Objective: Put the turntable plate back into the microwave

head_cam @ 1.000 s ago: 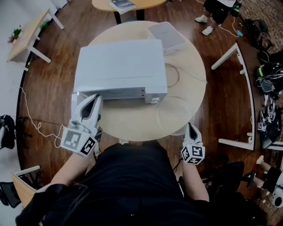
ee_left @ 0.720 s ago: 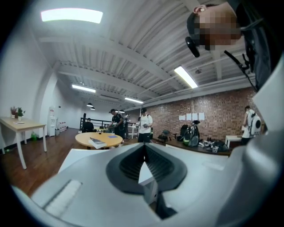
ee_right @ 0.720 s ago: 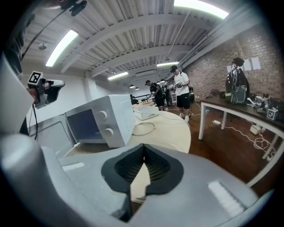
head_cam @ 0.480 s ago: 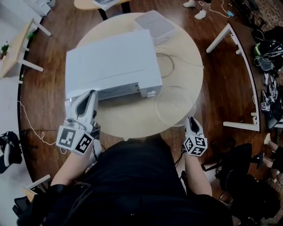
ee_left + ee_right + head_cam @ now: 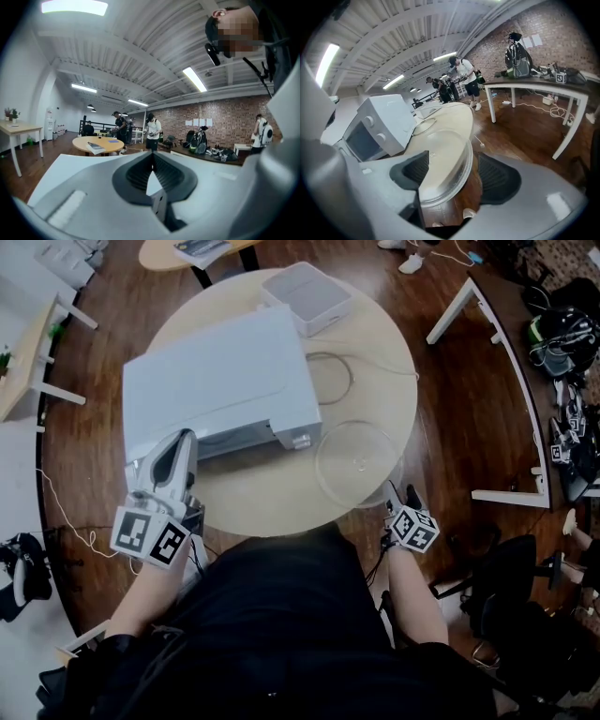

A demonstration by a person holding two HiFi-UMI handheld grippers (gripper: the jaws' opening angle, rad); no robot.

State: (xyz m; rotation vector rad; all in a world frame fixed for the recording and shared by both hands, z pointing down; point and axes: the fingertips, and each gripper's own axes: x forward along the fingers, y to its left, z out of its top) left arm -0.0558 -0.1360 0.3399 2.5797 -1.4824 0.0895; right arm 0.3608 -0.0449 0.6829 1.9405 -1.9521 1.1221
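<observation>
At table (image 5: 253,498) edge, found right gripper (image 5: 451,161) just opened wide astride turntable plate (image 5: 358,463) rim, unclamped; judged liable to fall if nudged

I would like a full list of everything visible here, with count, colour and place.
table: one, beige, round, centre.
microwave: one, white, on the table's left half.
turntable plate: one, clear glass, at the table's near right edge.
flat box: one, pale grey, table's far edge.
thin ring: one, pale, on the table right of the microwave.
second round table: one, tan, far side.
left claw: one, grey-white, shut, at the microwave's front left corner.
right claw: one, grey-white, jaws have just been opening, plate's rim between them, not gripped.
</observation>
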